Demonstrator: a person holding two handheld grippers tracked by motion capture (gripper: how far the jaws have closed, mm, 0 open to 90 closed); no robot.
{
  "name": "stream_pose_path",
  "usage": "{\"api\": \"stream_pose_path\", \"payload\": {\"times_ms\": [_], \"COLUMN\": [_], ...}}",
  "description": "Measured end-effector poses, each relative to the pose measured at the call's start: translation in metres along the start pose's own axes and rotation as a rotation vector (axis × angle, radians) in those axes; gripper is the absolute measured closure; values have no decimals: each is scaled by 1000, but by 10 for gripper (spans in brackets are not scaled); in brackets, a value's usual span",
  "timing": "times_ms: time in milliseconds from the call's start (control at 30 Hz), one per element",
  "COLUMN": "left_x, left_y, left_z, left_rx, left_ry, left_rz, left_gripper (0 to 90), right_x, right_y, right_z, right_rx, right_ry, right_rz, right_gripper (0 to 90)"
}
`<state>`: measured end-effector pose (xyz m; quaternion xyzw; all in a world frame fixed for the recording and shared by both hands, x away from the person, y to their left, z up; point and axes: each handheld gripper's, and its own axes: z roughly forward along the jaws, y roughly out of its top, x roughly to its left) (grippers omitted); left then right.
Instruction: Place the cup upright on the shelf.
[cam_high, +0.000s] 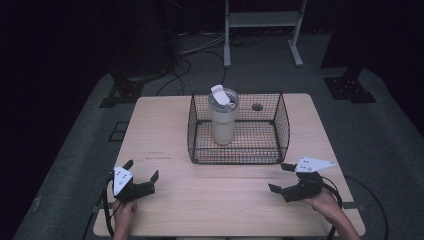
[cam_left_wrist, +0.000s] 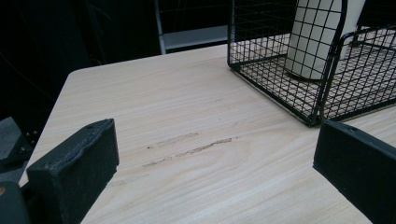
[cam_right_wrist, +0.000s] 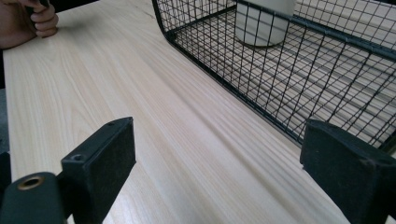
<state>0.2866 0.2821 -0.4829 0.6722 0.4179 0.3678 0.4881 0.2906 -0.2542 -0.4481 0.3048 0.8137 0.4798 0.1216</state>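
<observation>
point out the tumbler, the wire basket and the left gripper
tumbler (cam_high: 223, 125), high view, on its cream body below the lid
wire basket (cam_high: 235, 160), high view, on the near bottom rim
left gripper (cam_high: 143, 174), high view, midway between its open jaw tips

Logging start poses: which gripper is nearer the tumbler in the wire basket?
Left, though only slightly. The left gripper sits near-left of the tumbler, outside the basket; the right gripper sits near-right, off the basket's front right corner. Both are open and empty.
</observation>
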Motion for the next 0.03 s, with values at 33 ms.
{"api": "stream_pose_path", "payload": {"times_ms": [33], "left_x": [0], "left_y": [0], "left_z": [0], "left_rx": [0], "left_ry": [0], "left_rz": [0], "left_gripper": [0], "right_x": [1], "right_y": [-3], "right_z": [0], "right_rx": [-2], "right_ry": [-7], "right_rz": [1], "right_gripper": [98]}}
